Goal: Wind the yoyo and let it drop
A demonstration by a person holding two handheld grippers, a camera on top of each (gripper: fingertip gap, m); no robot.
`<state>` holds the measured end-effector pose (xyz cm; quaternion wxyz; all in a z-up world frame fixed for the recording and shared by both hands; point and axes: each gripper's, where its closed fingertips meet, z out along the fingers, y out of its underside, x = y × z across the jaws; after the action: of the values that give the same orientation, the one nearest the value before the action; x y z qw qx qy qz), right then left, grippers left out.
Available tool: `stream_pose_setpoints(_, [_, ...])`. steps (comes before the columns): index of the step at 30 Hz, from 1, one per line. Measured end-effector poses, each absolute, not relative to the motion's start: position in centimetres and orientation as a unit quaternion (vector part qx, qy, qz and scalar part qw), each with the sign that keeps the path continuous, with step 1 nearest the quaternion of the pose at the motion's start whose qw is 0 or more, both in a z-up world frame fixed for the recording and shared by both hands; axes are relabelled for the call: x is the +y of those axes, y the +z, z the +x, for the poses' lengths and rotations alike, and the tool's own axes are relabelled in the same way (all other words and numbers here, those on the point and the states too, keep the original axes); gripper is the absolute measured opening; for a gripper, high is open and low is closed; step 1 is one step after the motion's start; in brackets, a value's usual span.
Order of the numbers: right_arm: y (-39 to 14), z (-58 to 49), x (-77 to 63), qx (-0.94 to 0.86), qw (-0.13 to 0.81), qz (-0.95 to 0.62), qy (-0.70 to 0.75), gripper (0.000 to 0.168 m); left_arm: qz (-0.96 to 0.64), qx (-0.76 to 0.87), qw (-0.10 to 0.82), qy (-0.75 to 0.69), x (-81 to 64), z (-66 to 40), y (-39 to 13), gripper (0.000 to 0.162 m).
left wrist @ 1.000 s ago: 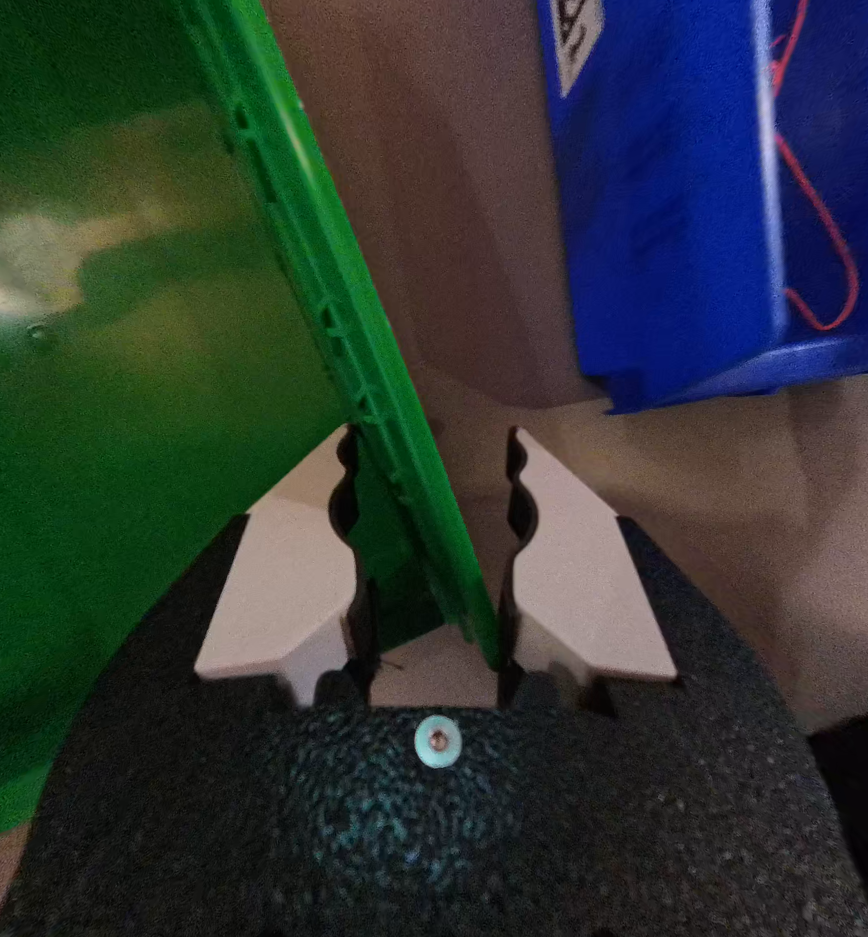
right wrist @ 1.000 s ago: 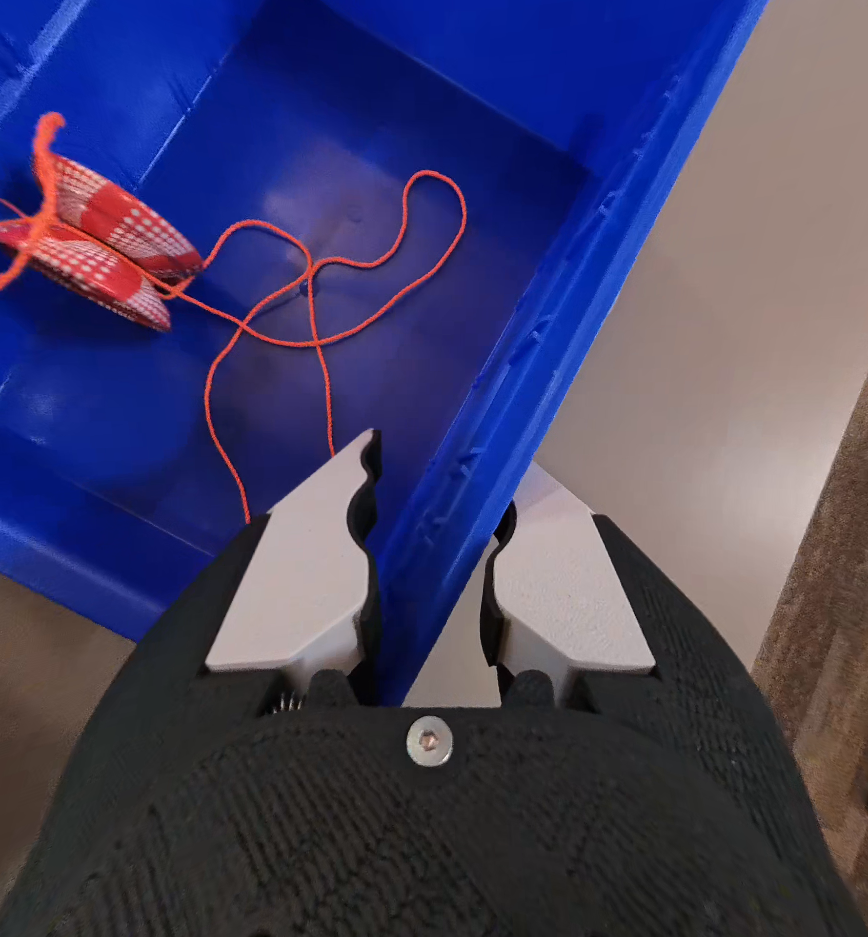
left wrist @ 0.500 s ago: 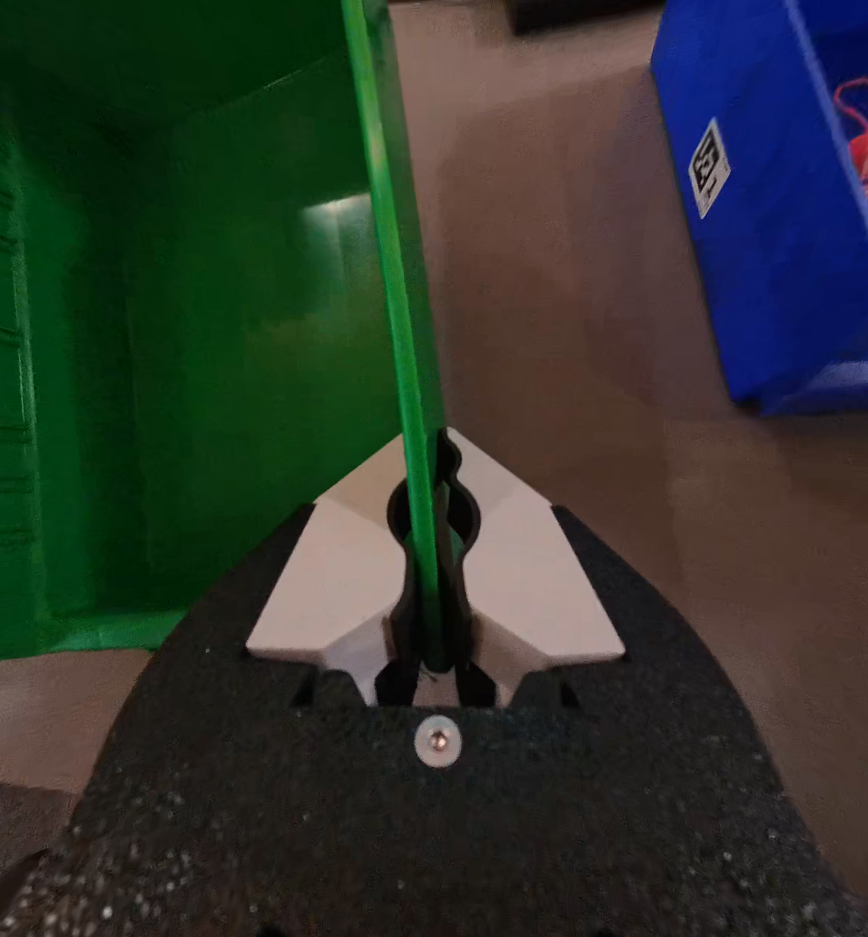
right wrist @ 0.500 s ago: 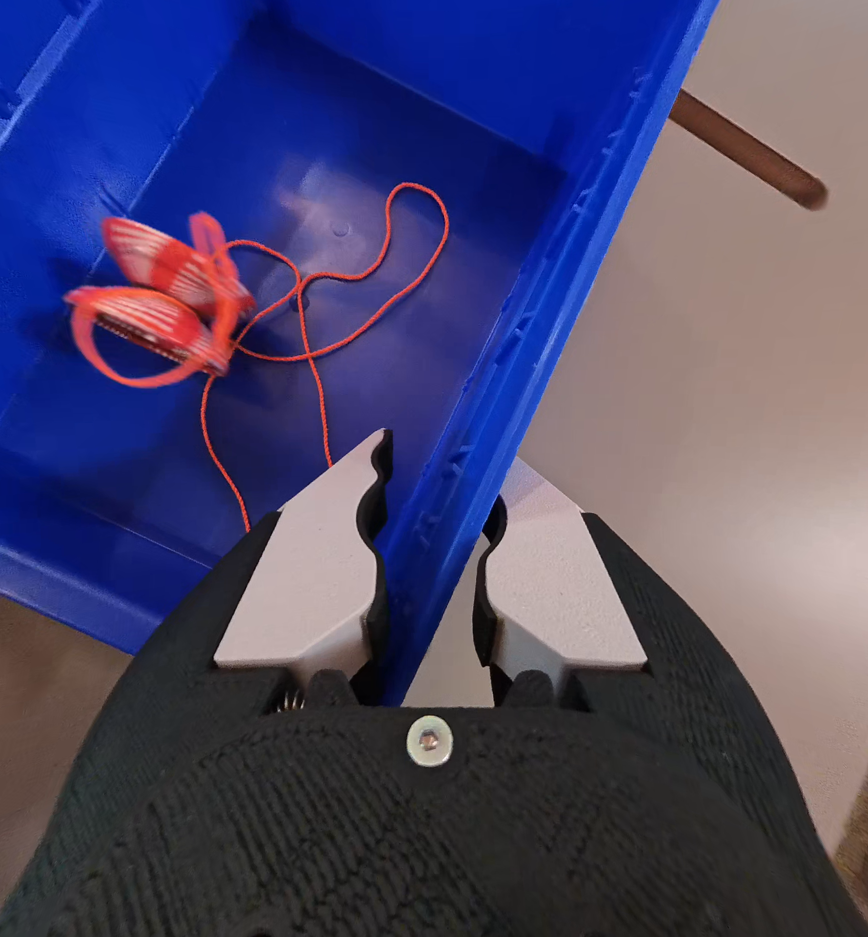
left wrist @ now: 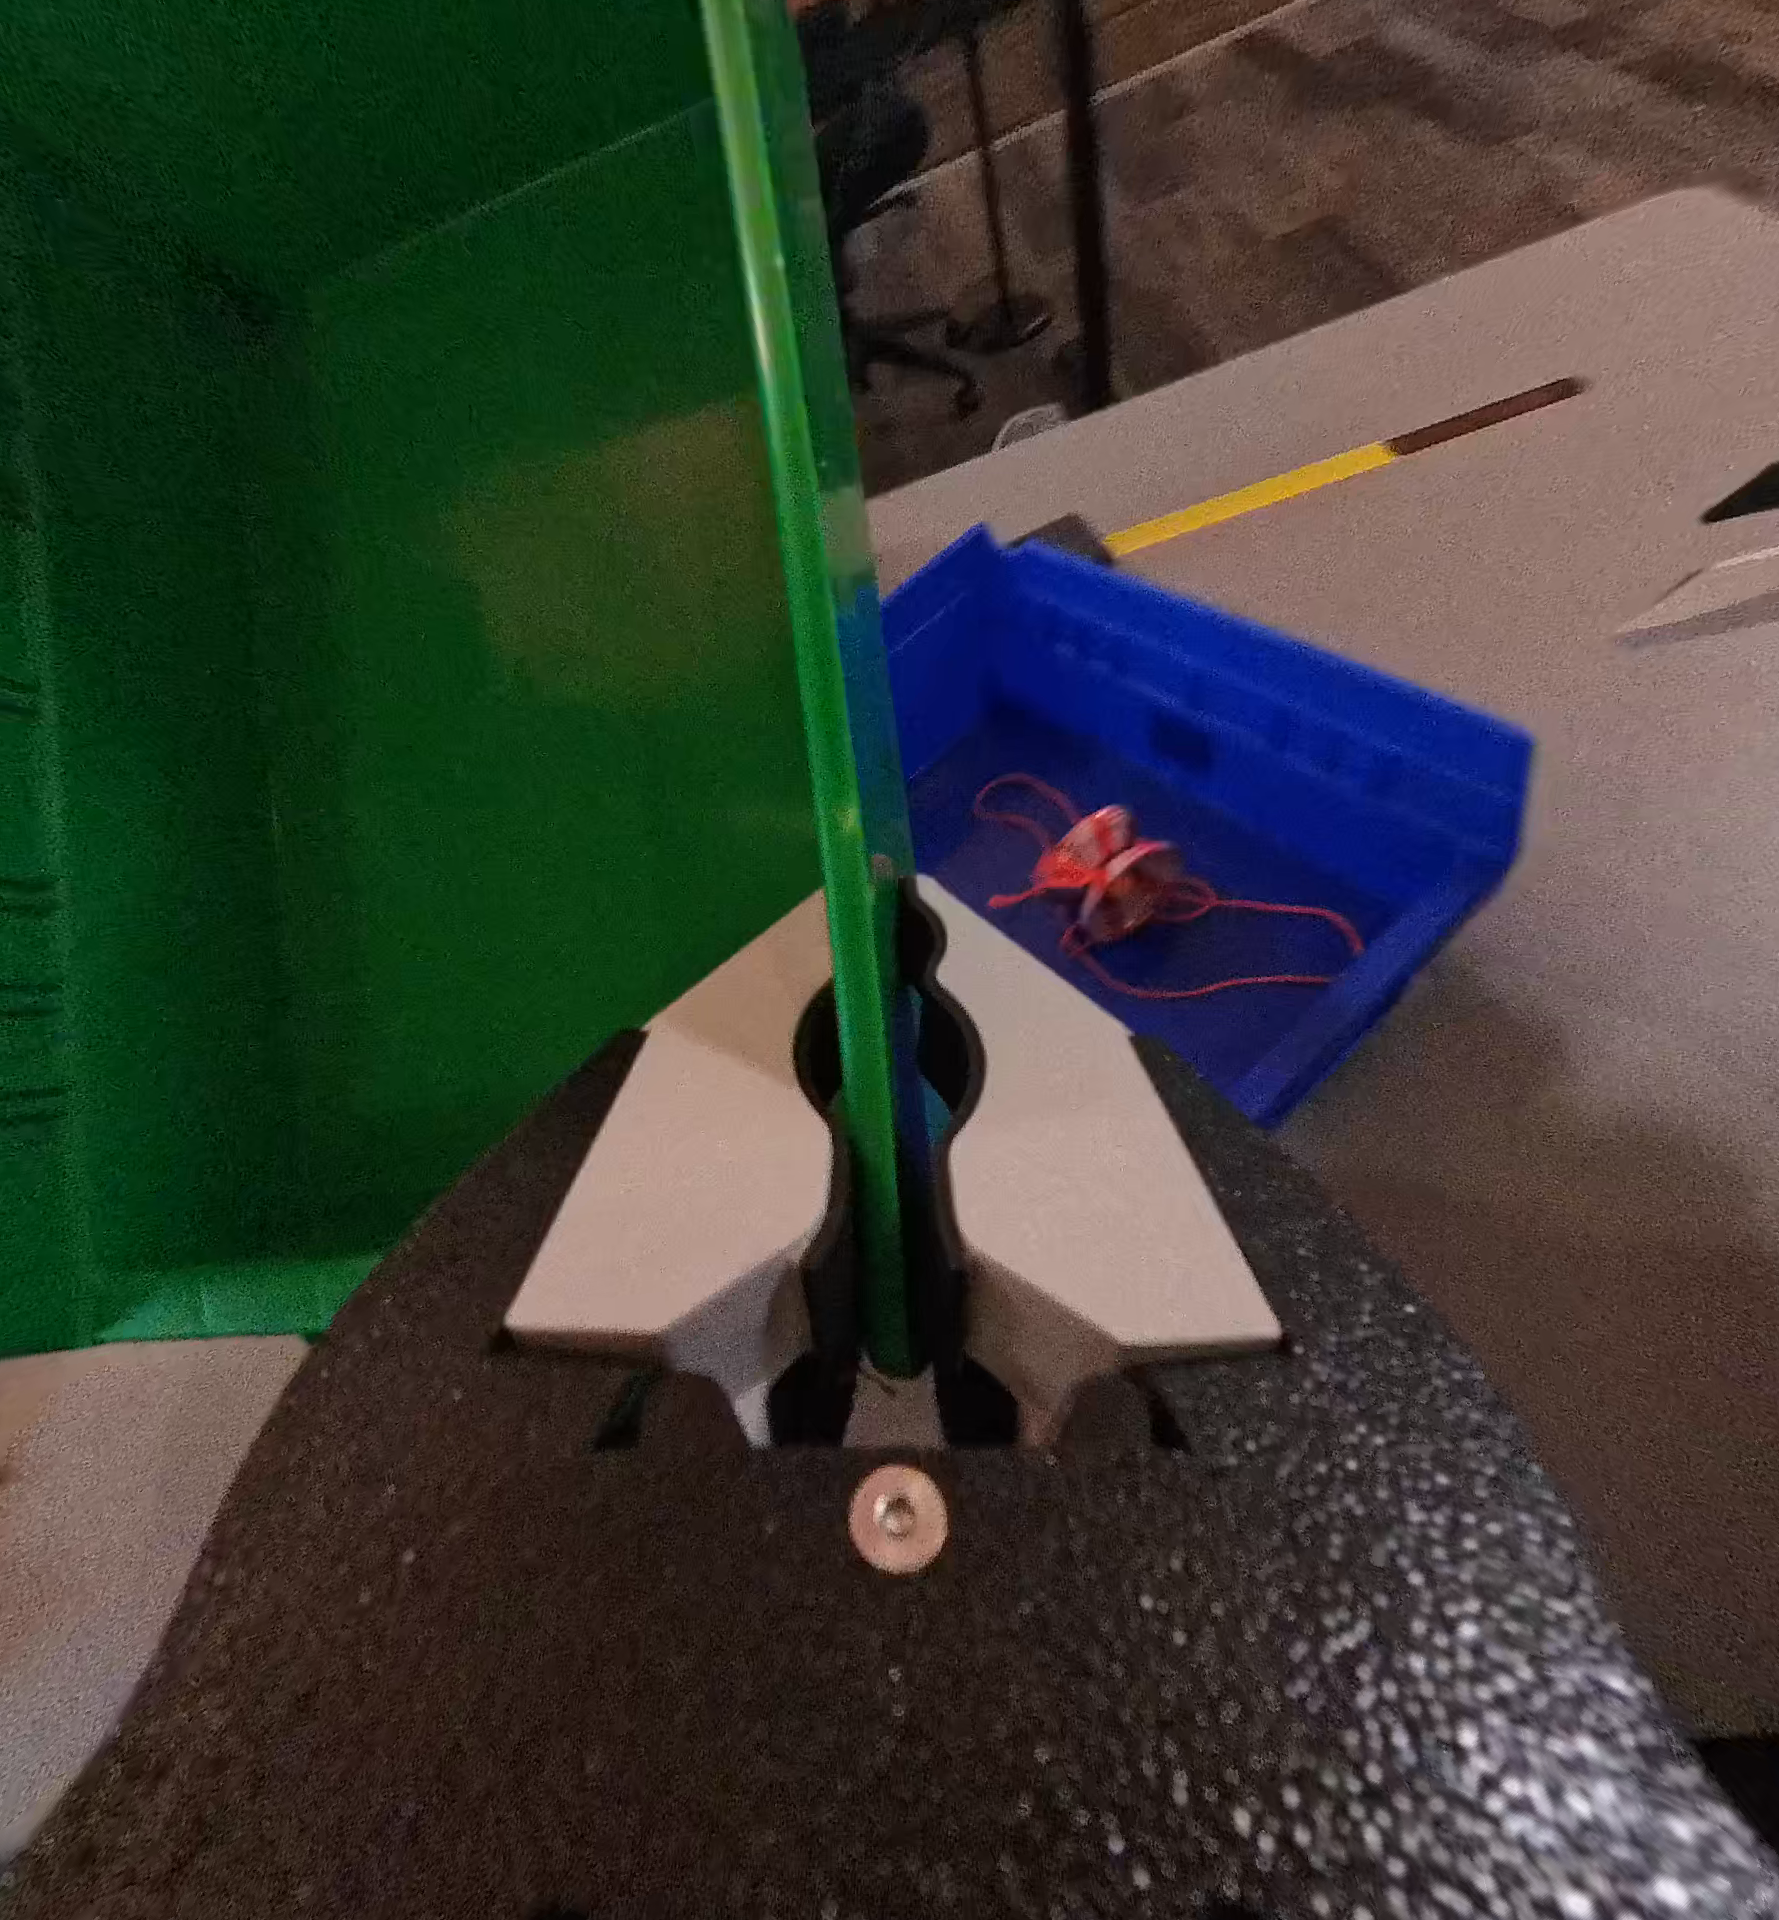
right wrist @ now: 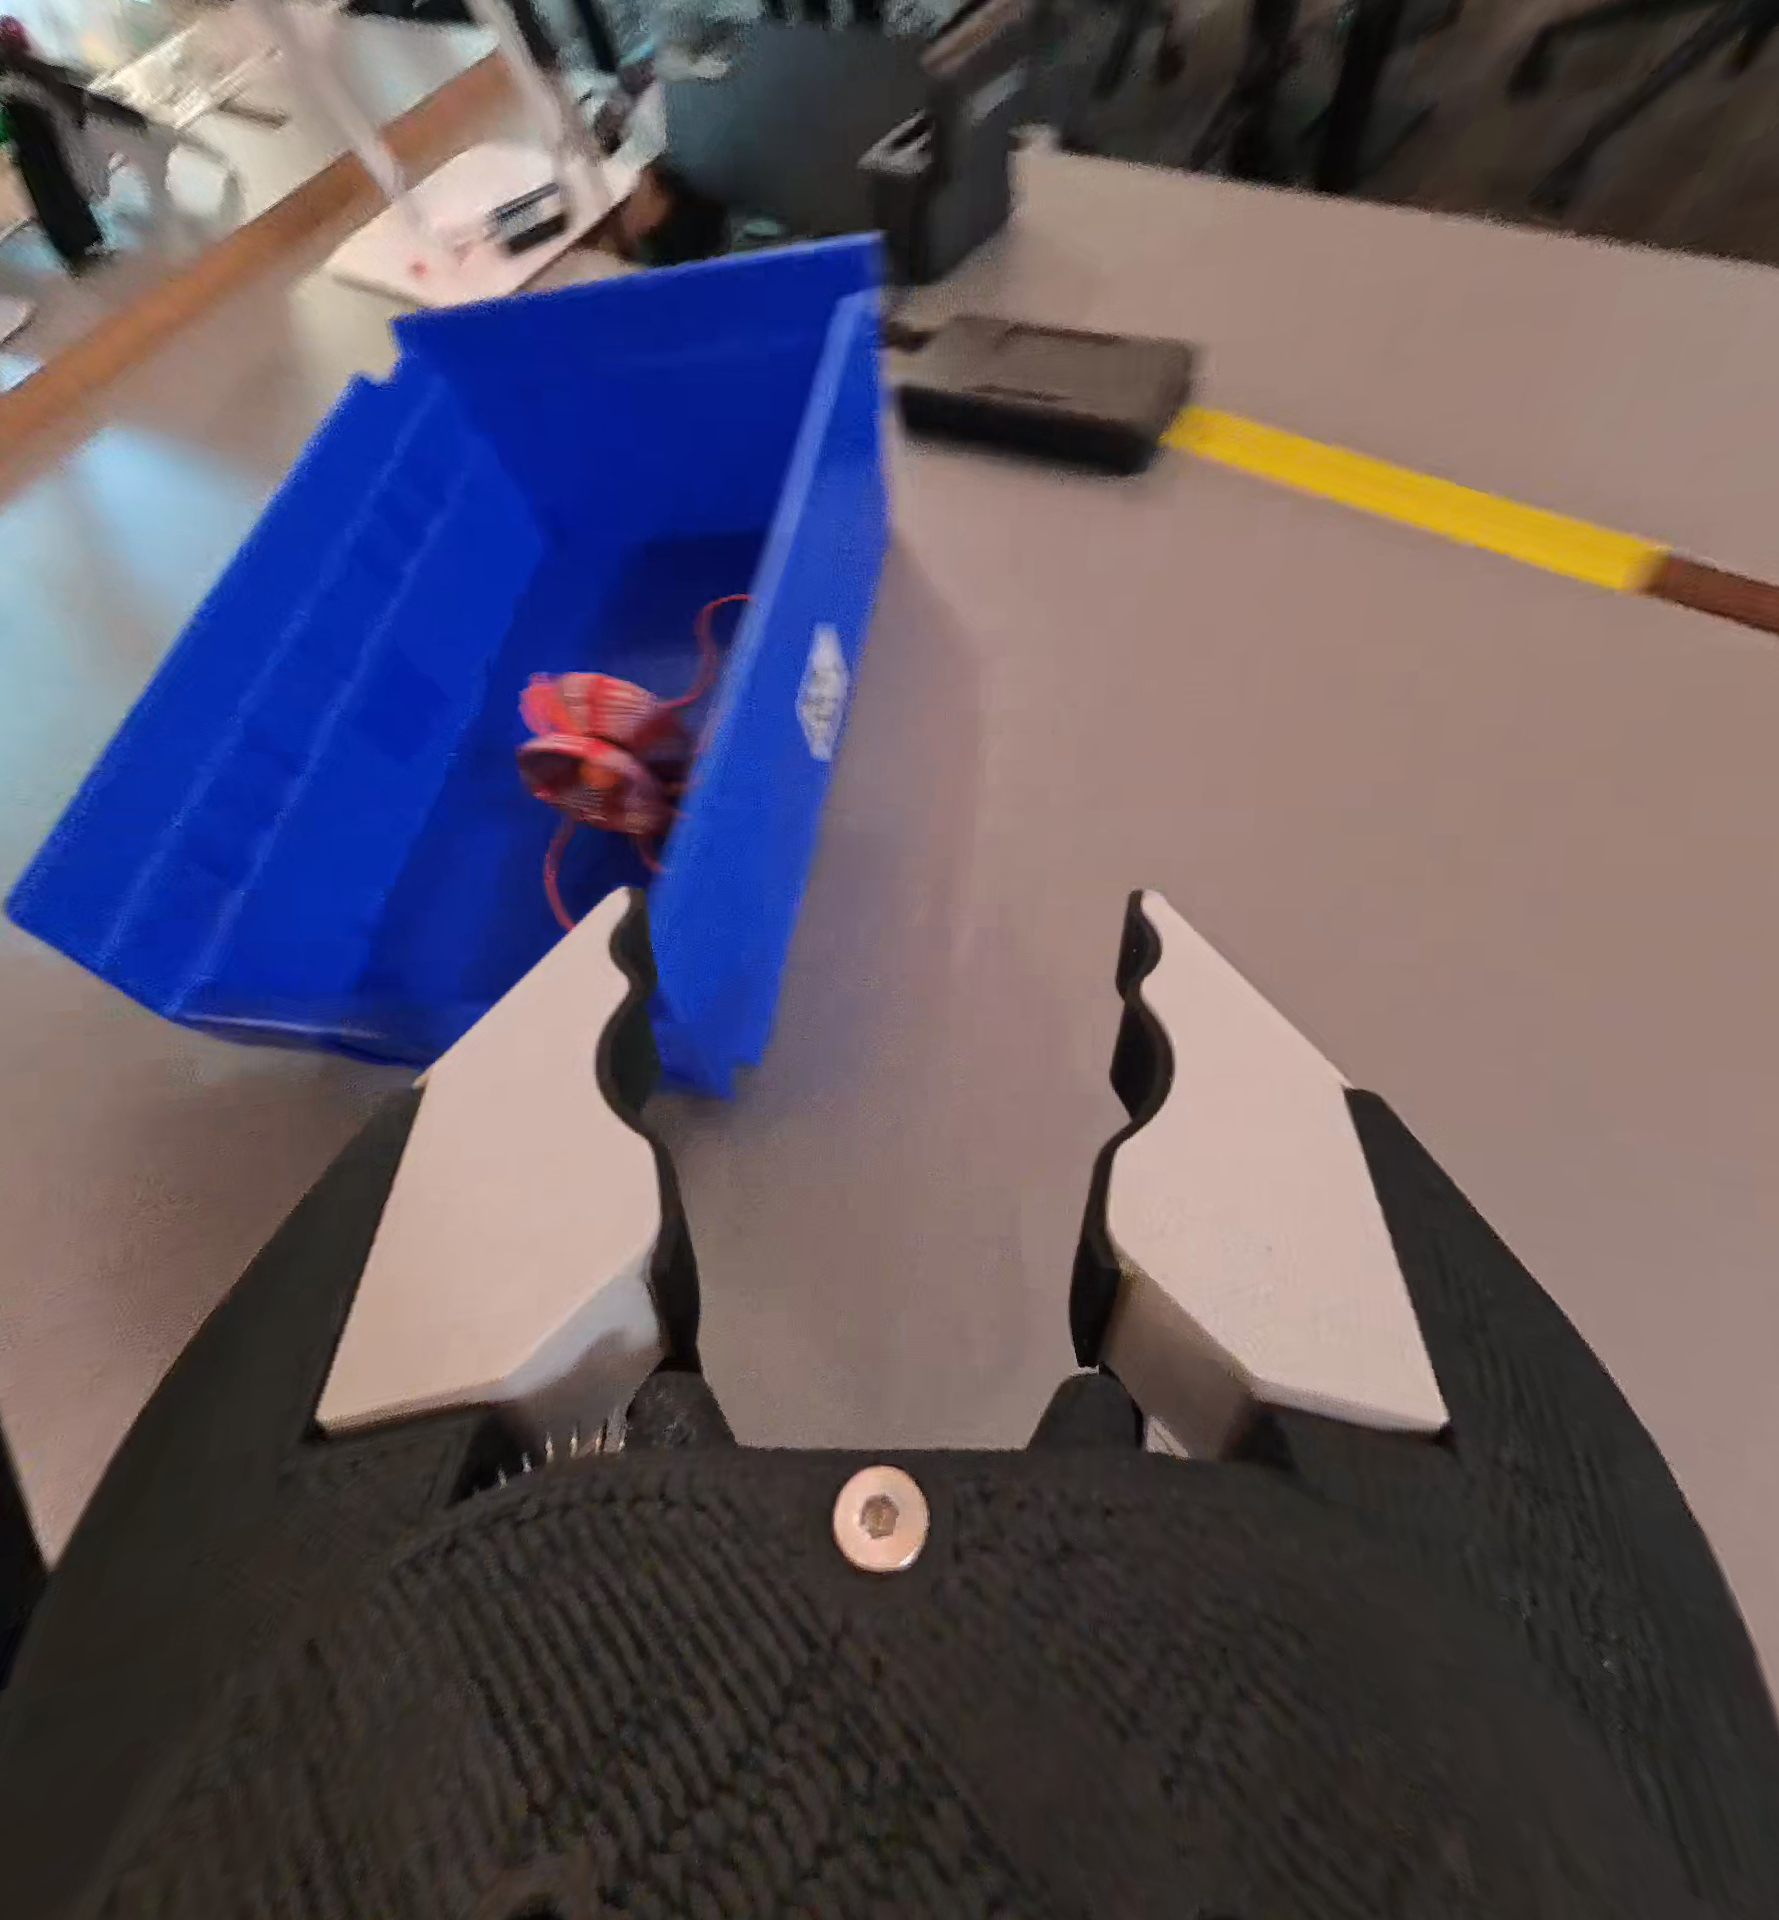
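A red yoyo with white dots (right wrist: pixel 594 750) lies in a blue bin (right wrist: pixel 345 665) with its loose red string (left wrist: pixel 1228 951) around it. It also shows in the left wrist view (left wrist: pixel 1108 868), inside the blue bin (left wrist: pixel 1280 686). My left gripper (left wrist: pixel 880 914) is shut on the side wall of a green bin (left wrist: pixel 345 675) and holds it lifted. My right gripper (right wrist: pixel 880 914) is open and empty, just off the near right corner of the blue bin. The right gripper's fingertip (left wrist: pixel 1758 582) shows at the right edge of the left wrist view.
The bins are over a grey table (right wrist: pixel 1280 831). A flat black device (right wrist: pixel 1041 390) lies behind the blue bin. A yellow and brown stick (right wrist: pixel 1436 509) lies at the back right. Chairs and other tables stand farther off.
My right gripper has let go of the blue bin's wall, opened wide and pulled back. My left gripper has shut on the green bin's wall and raised it. The yoyo slid in the bin.
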<state>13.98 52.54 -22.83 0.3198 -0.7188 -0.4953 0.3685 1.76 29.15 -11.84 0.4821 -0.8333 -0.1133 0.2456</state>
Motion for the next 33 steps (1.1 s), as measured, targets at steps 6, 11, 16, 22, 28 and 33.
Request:
stream_pose_setpoints(6, [-22.3, 28.6, 60.4, -0.360, 0.413, -0.786, 0.285, 0.082, -0.832, 0.092, 0.537, 0.103, 42.0, 13.0, -10.1, 0.002])
stream_pose_setpoints(11, [-21.6, 38.2, 62.9, -0.249, 0.470, -0.814, 0.235, 0.079, -0.831, 0.218, 0.511, 0.018, 52.0, 22.1, -13.8, 0.002])
stream_pose_setpoints(16, [-21.5, 43.9, 62.2, -0.214, 0.499, -0.817, 0.195, 0.077, -0.868, 0.272, 0.412, -0.048, 58.5, 28.8, -21.8, 0.002])
stream_pose_setpoints(22, [-23.8, 46.4, 61.0, -0.209, 0.485, -0.828, 0.188, 0.076, -0.892, 0.318, 0.321, 0.018, 58.8, 30.6, -31.9, 0.002])
stream_pose_setpoints(28, [-24.7, 42.4, 59.8, -0.184, 0.455, -0.820, 0.295, 0.076, -0.902, 0.230, 0.323, -0.169, 57.5, 32.4, -29.2, 0.050])
stream_pose_setpoints(33, [-23.5, 37.4, 59.9, -0.193, 0.454, -0.817, 0.299, 0.093, -0.866, 0.084, 0.425, -0.249, 53.8, 27.8, -20.9, 0.129])
